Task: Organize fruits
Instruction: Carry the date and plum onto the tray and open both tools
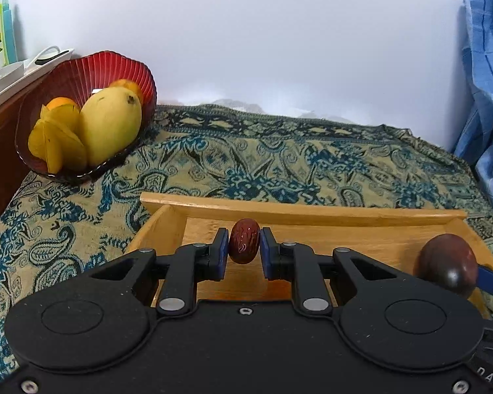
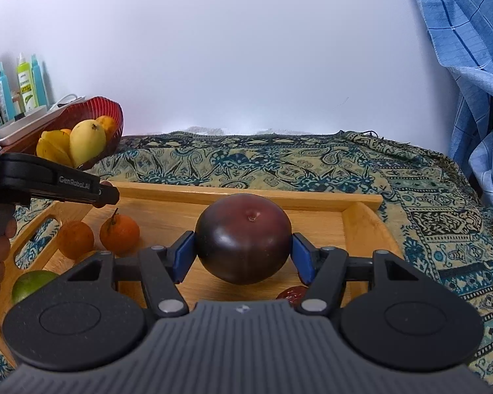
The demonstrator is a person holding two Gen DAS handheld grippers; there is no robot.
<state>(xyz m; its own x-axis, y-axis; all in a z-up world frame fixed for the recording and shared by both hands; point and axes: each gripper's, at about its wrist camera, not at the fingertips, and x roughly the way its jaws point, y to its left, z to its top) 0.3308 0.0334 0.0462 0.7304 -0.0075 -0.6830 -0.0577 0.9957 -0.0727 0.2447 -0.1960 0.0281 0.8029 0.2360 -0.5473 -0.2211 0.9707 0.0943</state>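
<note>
In the left wrist view, the left gripper (image 1: 245,246) sat in the middle of the frame. Its two blue pads pinched a small red date (image 1: 244,245) from both sides. The date stood up tall between the jaws, just above the floor of the wooden tray (image 1: 279,208). At the right edge of that frame, a dark purple fruit (image 1: 448,262) showed, with one blue pad of the other gripper touching it.

In the right wrist view, the right gripper (image 2: 243,256) was in the middle of the frame. Its jaws were spread wide and pressed on the left and right sides of the dark purple fruit (image 2: 243,238). The fruit filled the whole gap between the pads and hung over the tray (image 2: 361,226).

Two small oranges (image 2: 119,233) lay in the tray at the left of that frame, close together. A green fruit (image 2: 33,284) lay below them near the lower left. Another red date (image 2: 292,294) peeked out under the right pad.

A red bowl (image 1: 121,69) stood in the upper left on the patterned cloth (image 1: 312,154). It held a yellow mango (image 1: 110,124) and other yellow and orange fruit.
</note>
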